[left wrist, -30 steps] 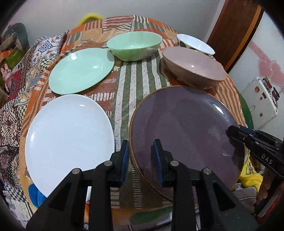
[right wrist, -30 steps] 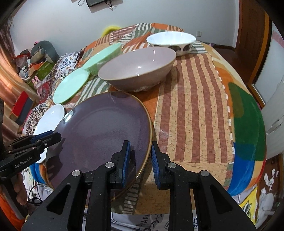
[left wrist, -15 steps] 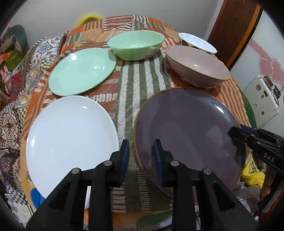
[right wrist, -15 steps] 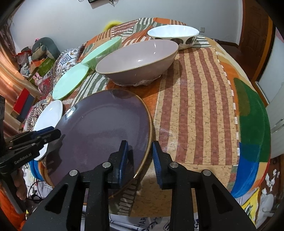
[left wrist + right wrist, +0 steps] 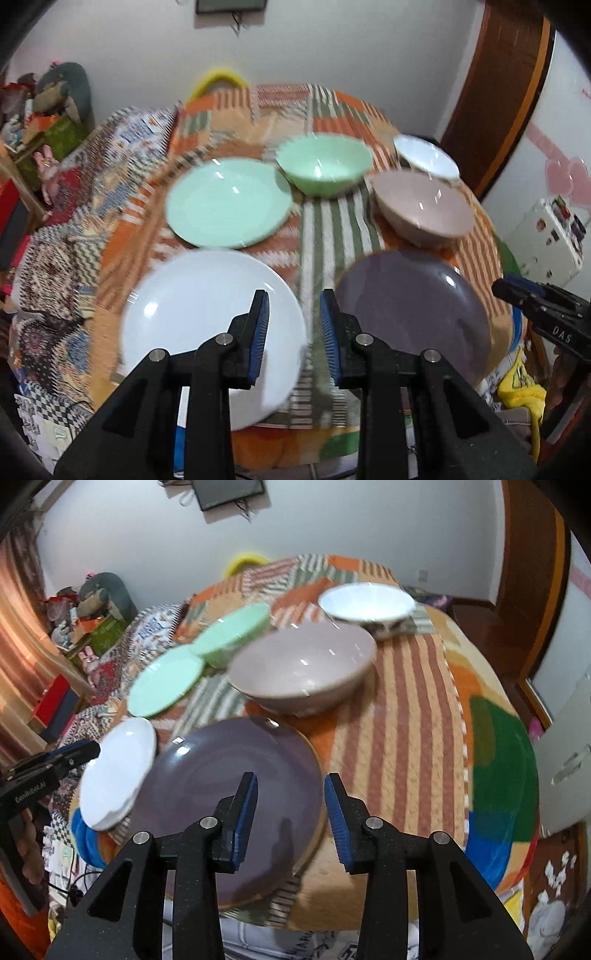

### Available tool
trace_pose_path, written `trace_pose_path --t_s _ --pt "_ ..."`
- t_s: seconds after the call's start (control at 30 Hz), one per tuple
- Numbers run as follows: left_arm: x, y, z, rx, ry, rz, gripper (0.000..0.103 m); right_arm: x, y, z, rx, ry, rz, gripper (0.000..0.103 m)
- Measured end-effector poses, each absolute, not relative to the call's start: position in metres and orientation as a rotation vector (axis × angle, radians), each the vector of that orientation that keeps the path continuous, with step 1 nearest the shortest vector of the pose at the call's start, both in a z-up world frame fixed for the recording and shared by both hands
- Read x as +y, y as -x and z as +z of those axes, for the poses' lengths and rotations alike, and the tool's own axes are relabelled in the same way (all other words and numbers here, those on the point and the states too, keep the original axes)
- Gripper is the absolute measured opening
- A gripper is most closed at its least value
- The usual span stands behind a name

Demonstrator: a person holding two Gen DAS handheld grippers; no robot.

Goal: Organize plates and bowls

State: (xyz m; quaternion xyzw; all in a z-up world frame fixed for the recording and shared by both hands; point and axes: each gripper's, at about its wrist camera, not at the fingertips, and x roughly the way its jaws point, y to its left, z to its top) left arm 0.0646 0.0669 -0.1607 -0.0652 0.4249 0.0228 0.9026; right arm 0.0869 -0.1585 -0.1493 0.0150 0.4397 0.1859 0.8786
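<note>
Plates lie flat: purple plate (image 5: 236,797) at 6 o'clock on the table (image 5: 406,709), probably heavy, brittle, glazed-slick; pinch its rim. Left gripper (image 5: 291,328) gapes empty; right gripper (image 5: 290,812) is opening, gripping nothing.

a lived-in home room: patchwork-clothed tabletop (image 5: 325,229), stuffed toys (image 5: 99,594) heaped by the wall, wooden door (image 5: 495,92).

White walls (image 5: 332,524), a wooden door (image 5: 491,110), cluttered left corner.
</note>
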Motion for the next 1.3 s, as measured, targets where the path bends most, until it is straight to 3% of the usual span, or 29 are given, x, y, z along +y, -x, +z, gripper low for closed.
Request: trace_pose_path --t_s 0.3,0.5,1.3 --pt "0.112 -0.033 -0.121 0.755 0.132 0.164 0.046 -0.111 -0.089 -0.127 0.834 0.013 0.494 0.040" --pt "0.142 -0.016 -0.118 0.744 0.124 0.227 0.052 -0.069 -0.090 -0.124 0.809 0.053 0.570 0.045" --pt "0.218 -0.024 -0.226 0.984 0.268 0.249 0.053 0.033 -0.109 -0.176 0.963 0.179 0.658 0.049"
